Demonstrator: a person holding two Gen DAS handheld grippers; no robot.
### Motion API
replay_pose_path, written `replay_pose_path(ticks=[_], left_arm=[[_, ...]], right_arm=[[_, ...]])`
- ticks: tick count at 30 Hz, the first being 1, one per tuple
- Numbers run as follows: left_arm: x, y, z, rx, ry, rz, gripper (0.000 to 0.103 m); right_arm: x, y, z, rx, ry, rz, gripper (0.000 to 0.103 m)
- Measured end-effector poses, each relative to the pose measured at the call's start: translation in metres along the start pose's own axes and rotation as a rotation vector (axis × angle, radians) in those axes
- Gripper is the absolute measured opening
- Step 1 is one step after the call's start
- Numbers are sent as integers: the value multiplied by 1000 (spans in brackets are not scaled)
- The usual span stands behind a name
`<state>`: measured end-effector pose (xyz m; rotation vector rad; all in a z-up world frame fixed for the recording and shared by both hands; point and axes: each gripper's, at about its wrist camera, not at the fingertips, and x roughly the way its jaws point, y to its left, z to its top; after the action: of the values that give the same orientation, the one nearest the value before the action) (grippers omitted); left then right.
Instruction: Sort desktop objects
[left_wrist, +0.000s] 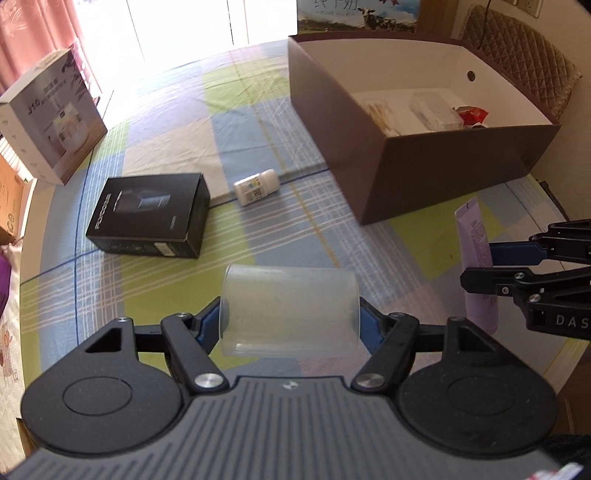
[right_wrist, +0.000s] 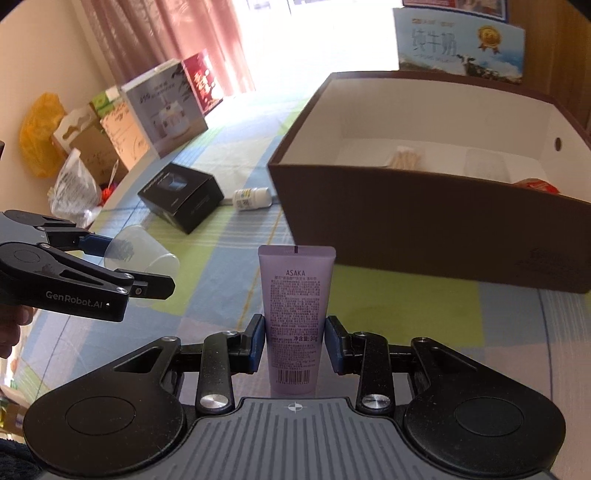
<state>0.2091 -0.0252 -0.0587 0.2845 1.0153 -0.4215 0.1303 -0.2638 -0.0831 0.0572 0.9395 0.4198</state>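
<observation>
My left gripper is shut on a clear plastic cup, held on its side above the table; from the right wrist the same cup and left gripper show at the left. My right gripper is shut on a purple ASAKA tube, standing upright between the blue pads; the left wrist shows the tube and right gripper at the right edge. The brown box with white inside holds cotton swabs, a clear packet and a red wrapper.
A black product box and a small white bottle lie on the checked tablecloth left of the brown box. A grey carton stands at the far left edge. Bags and cartons crowd the floor beyond the table's left side.
</observation>
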Motion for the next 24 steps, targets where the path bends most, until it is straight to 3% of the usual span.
replay_pose_path(ticks=[16, 24], left_arm=[[-18, -46, 42, 83, -99, -37, 69], [-25, -65, 72, 103, -161, -61, 69]], right_arm=[[-58, -40, 16, 48, -123, -41, 32], [-85, -64, 39, 60, -199, -41, 32]])
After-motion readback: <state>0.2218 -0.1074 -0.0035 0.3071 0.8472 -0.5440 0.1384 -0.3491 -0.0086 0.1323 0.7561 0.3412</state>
